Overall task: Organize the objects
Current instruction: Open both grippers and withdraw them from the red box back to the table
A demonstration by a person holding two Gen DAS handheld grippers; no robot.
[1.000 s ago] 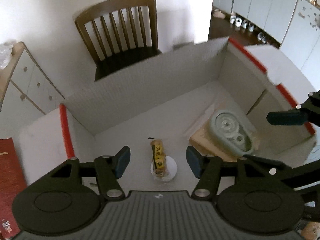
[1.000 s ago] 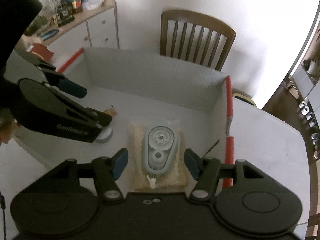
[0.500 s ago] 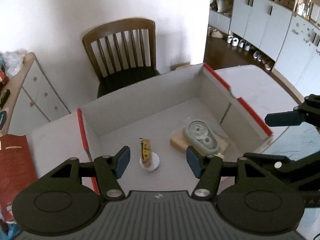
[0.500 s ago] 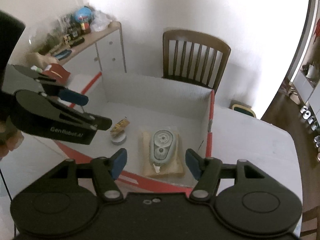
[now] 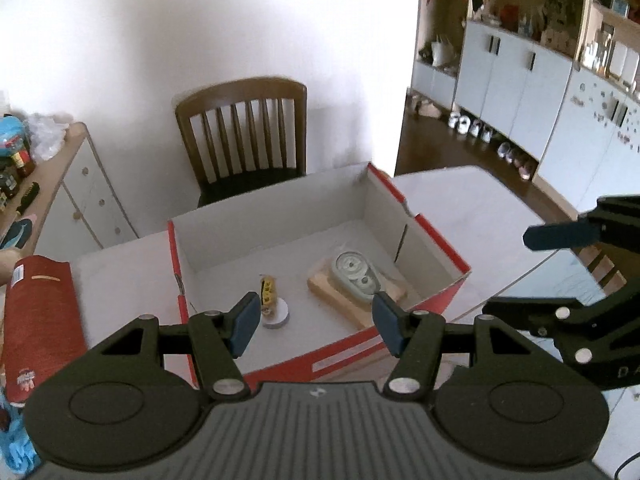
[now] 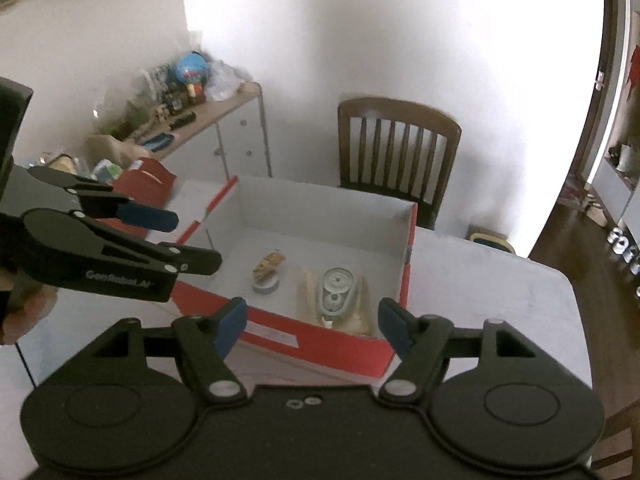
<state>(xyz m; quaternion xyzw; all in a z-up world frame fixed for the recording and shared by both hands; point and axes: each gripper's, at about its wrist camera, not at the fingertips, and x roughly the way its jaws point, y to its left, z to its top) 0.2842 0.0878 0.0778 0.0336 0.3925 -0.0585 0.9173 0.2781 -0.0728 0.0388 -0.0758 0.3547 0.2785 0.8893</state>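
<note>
Both grippers have pulled back up from the red box [image 5: 432, 240].
Left gripper [image 5: 314, 326] and right gripper [image 6: 308, 326] are wide apart, holding nothing. Tape dispenser [image 5: 354, 278] and small roll [image 5: 276, 314] lie inside the box.

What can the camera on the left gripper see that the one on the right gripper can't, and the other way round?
Only the left wrist view shows the white cupboards and the shoes on the floor. Only the right wrist view shows the globe on the sideboard. Both show the red box holding the tape dispenser and small roll, the wooden chair, and both open grippers: left, right.
</note>
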